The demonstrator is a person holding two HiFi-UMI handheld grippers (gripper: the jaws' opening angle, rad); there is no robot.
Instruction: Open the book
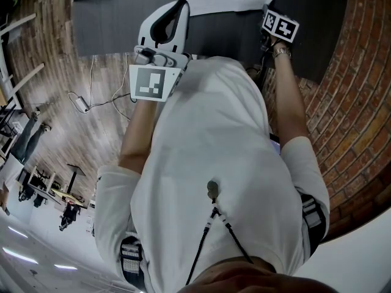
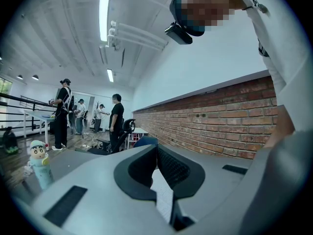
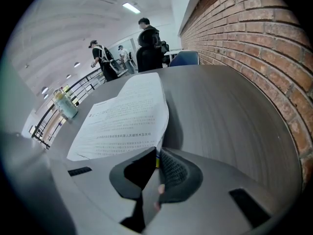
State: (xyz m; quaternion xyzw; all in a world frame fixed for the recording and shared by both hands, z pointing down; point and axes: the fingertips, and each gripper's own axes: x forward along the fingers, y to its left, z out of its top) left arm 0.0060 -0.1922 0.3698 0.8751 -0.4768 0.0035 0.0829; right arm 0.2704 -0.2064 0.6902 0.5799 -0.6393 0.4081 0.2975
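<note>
We see the book [image 3: 124,114] lying on the grey counter [image 3: 230,111], a white printed page facing up. Its near right edge is lifted, pinched by the right hand-held gripper [image 3: 157,155].

Bright, even indoor light from ceiling tubes [image 2: 104,16], slight glare. Heavy fisheye bending; dark corners in the 2 gripper views. Near foreground soft. Book [image 3: 122,116] shadows table [image 3: 230,116] beside it.
</note>
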